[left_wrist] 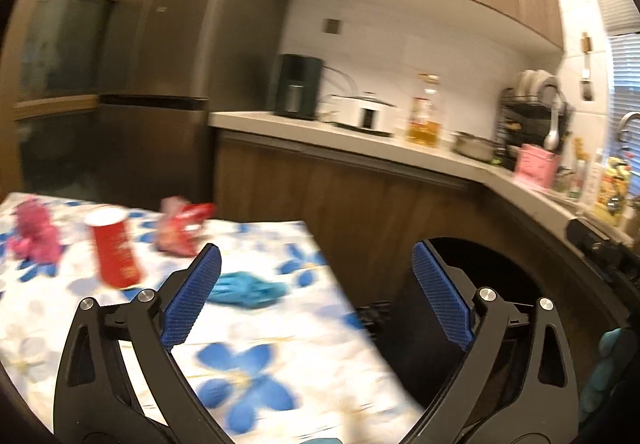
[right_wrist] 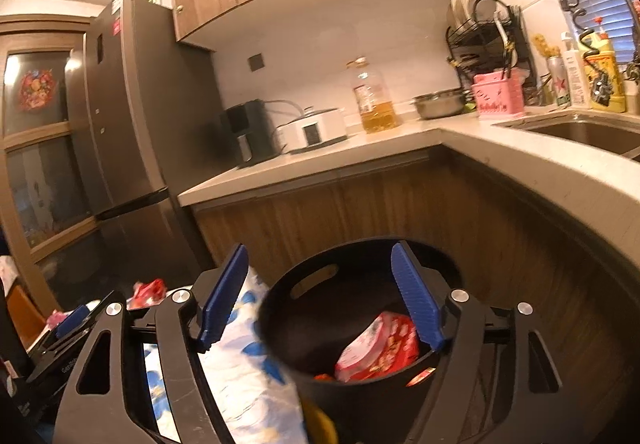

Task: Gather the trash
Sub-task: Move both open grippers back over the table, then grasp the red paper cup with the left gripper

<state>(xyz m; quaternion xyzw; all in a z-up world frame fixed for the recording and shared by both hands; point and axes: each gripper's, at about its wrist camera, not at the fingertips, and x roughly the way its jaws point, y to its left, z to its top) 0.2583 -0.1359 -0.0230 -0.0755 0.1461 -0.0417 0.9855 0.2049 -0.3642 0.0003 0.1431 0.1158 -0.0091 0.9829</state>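
Observation:
In the left wrist view my left gripper (left_wrist: 316, 292) is open and empty above the right edge of a table with a blue-flowered cloth (left_wrist: 256, 356). On the table stand a red can (left_wrist: 114, 250), a red-and-white wrapper (left_wrist: 180, 230), a pink crumpled piece (left_wrist: 34, 234) and a teal crumpled piece (left_wrist: 248, 290). In the right wrist view my right gripper (right_wrist: 320, 296) is open and empty over a black trash bin (right_wrist: 316, 292) that holds a red-and-pink packet (right_wrist: 380, 348). The bin's dark rim also shows in the left wrist view (left_wrist: 516, 264).
A wood-fronted L-shaped kitchen counter (right_wrist: 400, 139) runs behind the bin, with an oil bottle (right_wrist: 374, 97), a white cooker (right_wrist: 314, 129), a pink box (right_wrist: 498, 97) and a sink (right_wrist: 580, 129). A tall dark fridge (right_wrist: 132, 115) stands at the left.

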